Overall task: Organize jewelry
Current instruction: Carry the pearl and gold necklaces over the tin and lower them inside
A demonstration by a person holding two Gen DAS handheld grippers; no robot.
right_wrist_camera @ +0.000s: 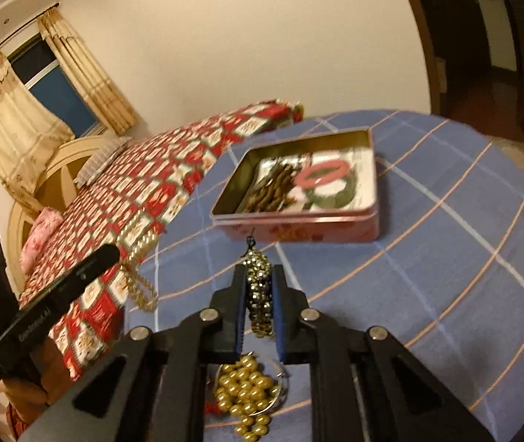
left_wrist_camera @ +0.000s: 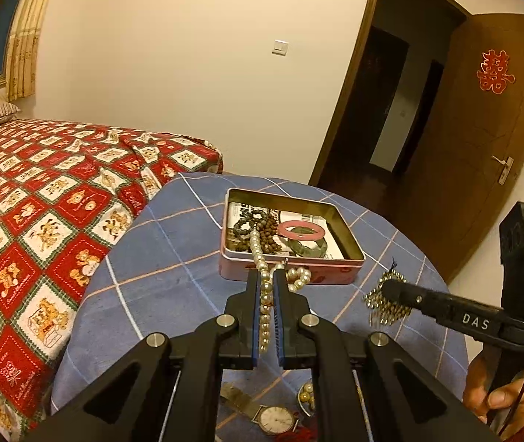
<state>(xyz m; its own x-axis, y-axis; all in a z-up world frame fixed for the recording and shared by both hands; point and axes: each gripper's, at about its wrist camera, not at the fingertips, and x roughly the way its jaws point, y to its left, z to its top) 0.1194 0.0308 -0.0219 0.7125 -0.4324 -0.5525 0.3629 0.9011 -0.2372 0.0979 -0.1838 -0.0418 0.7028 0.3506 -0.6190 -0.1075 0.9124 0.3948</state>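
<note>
Bedroom bench (left_wrist_camera: 158, 243) under blue check: from the left view, the left hand-held gripper (left_wrist_camera: 268, 276) clamps a pearl necklace (left_wrist_camera: 264, 294) trailing from the far tin (left_wrist_camera: 339, 276); lifting could snag it. From the right view, the right hand-held gripper (right_wrist_camera: 260, 276) pinches a gold bead bracelet (right_wrist_camera: 260, 291), which may slip.

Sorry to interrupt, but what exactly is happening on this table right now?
A person is sorting jewelry into an open pink metal tin on the blue checked tablecloth. The left gripper is shut on a white pearl necklace trailing over the tin's edge; the right gripper grips a gold beaded bracelet before it.
</note>
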